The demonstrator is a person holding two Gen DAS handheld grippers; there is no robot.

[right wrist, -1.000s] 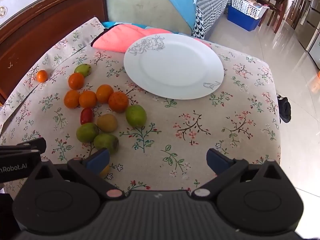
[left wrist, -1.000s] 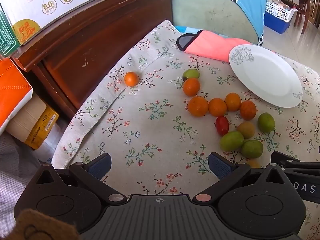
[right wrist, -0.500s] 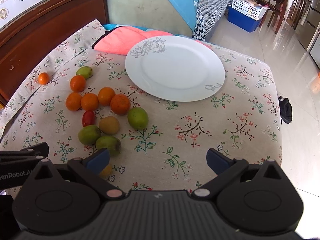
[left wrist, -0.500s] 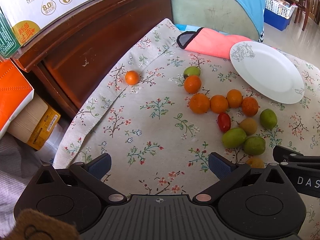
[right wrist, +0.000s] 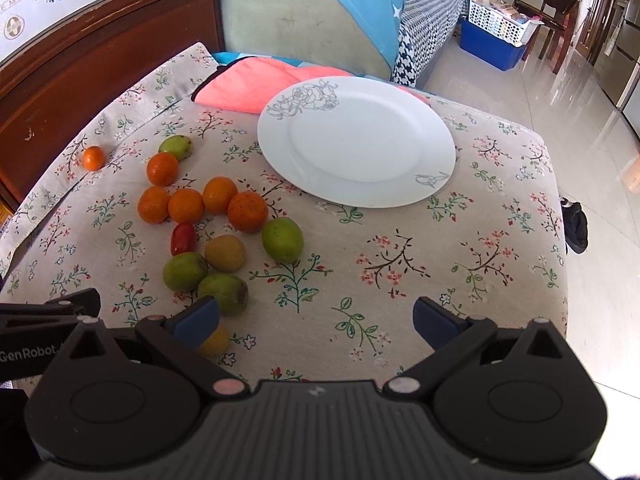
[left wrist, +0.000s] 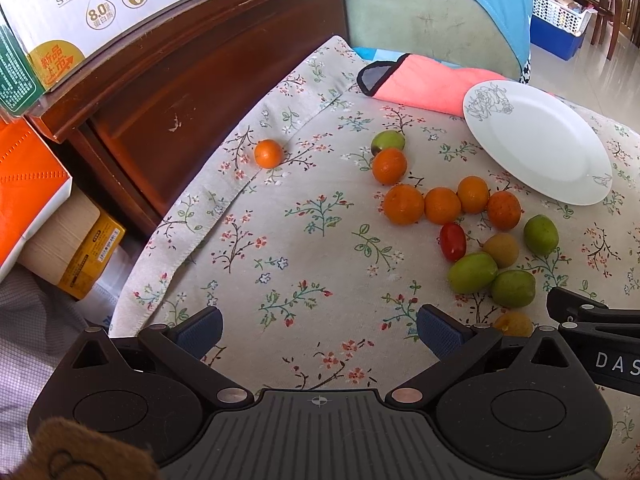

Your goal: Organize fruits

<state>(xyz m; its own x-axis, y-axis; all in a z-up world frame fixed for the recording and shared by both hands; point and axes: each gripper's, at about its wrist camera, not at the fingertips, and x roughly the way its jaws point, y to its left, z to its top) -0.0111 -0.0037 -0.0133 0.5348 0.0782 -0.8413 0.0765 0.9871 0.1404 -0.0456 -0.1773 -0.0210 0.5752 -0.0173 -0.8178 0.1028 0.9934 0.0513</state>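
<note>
Floral tablecloth (right wrist: 400,280), white plate (right wrist: 356,148) empty. Left gripper (left wrist: 318,326) & right gripper (right wrist: 316,316) both spread, holding nothing. Green oval fruit (right wrist: 282,239) nearest plate: approach low, pinch gently.

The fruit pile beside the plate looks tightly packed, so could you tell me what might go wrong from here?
1. The oranges touch each other; closing on one may roll its neighbours.
2. The lone orange sits near the cloth's edge and could drop off if nudged.
3. The yellow fruit is half hidden behind the right gripper and could be bumped.
</note>
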